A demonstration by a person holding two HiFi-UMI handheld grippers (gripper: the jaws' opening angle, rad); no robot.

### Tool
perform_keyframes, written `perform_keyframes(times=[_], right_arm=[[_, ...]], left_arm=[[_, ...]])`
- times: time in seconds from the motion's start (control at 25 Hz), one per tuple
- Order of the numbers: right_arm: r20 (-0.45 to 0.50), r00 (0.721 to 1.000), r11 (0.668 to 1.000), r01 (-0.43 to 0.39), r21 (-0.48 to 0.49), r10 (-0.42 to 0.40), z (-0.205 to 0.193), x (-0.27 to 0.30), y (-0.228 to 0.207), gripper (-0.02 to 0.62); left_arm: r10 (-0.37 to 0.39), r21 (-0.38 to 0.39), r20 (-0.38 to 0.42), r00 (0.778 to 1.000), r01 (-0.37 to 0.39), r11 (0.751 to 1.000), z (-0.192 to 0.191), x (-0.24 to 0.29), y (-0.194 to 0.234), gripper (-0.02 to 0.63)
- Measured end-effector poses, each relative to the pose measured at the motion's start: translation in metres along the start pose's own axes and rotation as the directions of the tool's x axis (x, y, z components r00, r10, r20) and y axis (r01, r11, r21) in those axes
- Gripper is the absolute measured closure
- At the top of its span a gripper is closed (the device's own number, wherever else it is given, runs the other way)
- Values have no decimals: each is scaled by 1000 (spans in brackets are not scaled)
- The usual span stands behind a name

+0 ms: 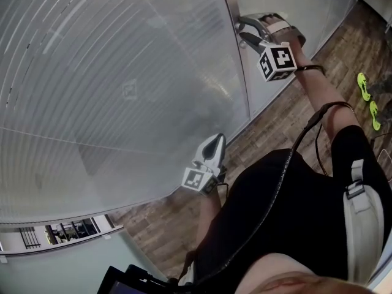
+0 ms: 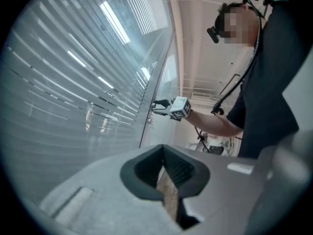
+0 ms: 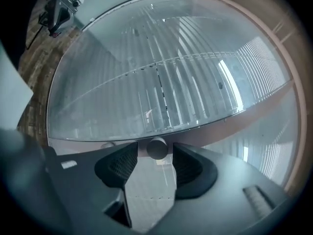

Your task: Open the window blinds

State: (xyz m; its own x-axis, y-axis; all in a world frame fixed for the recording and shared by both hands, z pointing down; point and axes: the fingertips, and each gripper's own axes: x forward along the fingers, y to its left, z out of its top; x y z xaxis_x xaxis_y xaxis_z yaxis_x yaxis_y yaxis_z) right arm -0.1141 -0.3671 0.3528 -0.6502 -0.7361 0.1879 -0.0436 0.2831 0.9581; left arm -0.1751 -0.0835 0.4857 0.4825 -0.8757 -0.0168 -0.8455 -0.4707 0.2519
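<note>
The slatted blinds (image 1: 110,72) sit behind glass, their slats nearly closed, and they also fill the left gripper view (image 2: 73,82) and the right gripper view (image 3: 161,82). A small round grey knob (image 3: 157,148) sticks out of the window frame (image 1: 236,48). My right gripper (image 1: 242,30) is raised to that frame. Its jaws (image 3: 155,160) stand open on either side of the knob, with a gap on both sides. My left gripper (image 1: 214,141) hangs lower, near the glass, shut on nothing (image 2: 165,170).
A wood-plank floor (image 1: 275,127) runs along the base of the glass. Two yellow-green objects (image 1: 365,87) lie on it at the right. A black cable (image 1: 306,133) trails along the person's right arm. A dark device (image 1: 122,280) shows at the bottom edge.
</note>
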Motion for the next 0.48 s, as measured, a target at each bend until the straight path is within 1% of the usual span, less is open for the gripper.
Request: perform_keyframes(times=[0.12, 0.2, 0.4, 0.48], right_arm=[[-8, 1000, 1000, 10, -17, -10, -1, 0, 0, 412], [-11, 1000, 999, 27, -17, -27, -1, 0, -3, 462], [-13, 999, 999, 30, -14, -31, -1, 1, -4, 466], [-10, 999, 999, 31, 9, -31, 0, 0, -5, 466]], left_arm=[[2, 6, 0, 1000, -2, 1000, 0, -1, 1, 603], [2, 9, 1, 1000, -2, 1000, 0, -1, 2, 603], [2, 7, 3, 1000, -2, 1000, 0, 0, 3, 604], [-1, 8, 1, 1000, 1, 1000, 0, 1, 2, 603]])
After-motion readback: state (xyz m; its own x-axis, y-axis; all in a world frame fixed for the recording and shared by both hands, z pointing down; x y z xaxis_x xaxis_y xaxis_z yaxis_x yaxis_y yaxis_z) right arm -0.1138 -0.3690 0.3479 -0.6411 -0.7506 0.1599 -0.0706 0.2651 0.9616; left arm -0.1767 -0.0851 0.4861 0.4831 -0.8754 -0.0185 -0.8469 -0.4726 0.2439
